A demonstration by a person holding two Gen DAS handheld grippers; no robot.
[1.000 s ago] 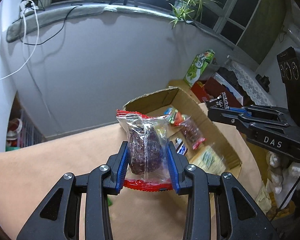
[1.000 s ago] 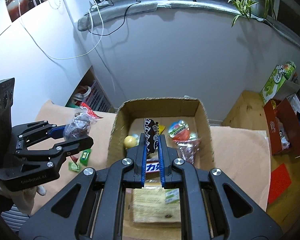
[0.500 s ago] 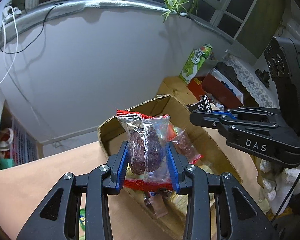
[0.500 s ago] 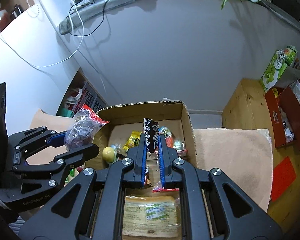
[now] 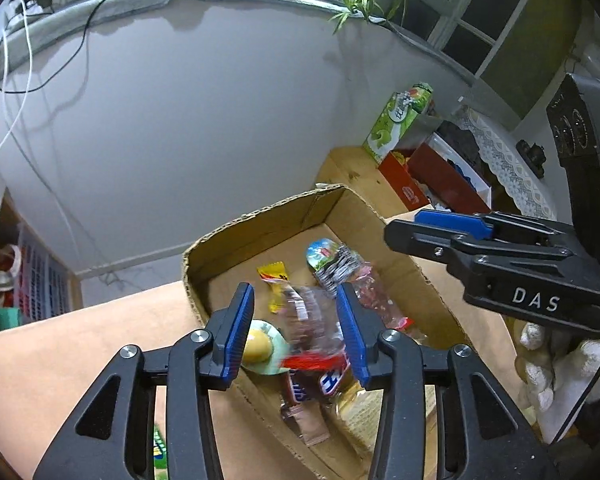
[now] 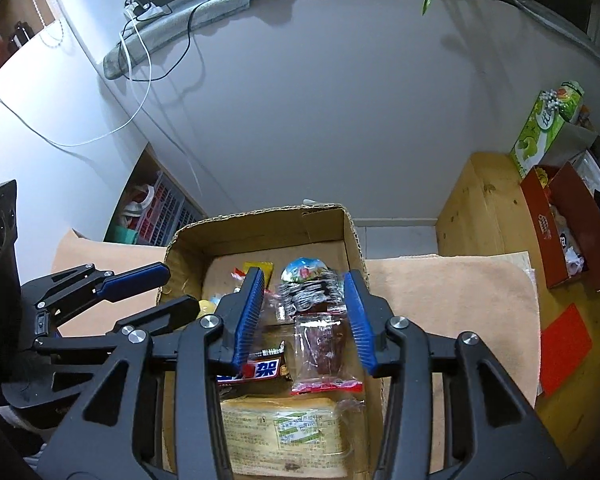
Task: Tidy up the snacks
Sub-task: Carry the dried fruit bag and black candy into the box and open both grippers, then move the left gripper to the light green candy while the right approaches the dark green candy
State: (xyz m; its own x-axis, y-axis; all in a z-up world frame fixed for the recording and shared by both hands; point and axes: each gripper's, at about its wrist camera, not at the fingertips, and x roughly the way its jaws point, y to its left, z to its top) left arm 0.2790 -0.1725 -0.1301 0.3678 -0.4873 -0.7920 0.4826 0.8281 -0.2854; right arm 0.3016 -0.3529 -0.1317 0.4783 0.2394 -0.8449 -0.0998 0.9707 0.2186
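Observation:
An open cardboard box (image 5: 260, 216) (image 6: 260, 216) holds several snacks. My left gripper (image 5: 294, 296) hangs over its near left corner with its jaws opening. A clear red-edged packet of dark fruit (image 5: 312, 328) is blurred between the pads, free of them and dropping. My right gripper (image 6: 304, 280) is over the box's middle, jaws also opening. A black-and-white patterned packet (image 6: 312, 292) (image 5: 336, 268) is blurred below it, loose. Each gripper shows in the other's view: the right gripper (image 5: 404, 226), the left gripper (image 6: 178, 288).
In the box lie a yellow jelly cup (image 5: 256, 346), a chocolate bar (image 6: 260, 370), a bread pack (image 6: 284, 432) and a red-edged packet (image 6: 320, 348). A wooden cabinet (image 6: 480, 208) with a green carton (image 6: 548, 120) and a red box (image 6: 560, 224) stands right.
Both grippers came over the box, then their jaws spread. The fruit packet slipped from the left pads and the patterned packet from the right pads, both dropping toward the box.

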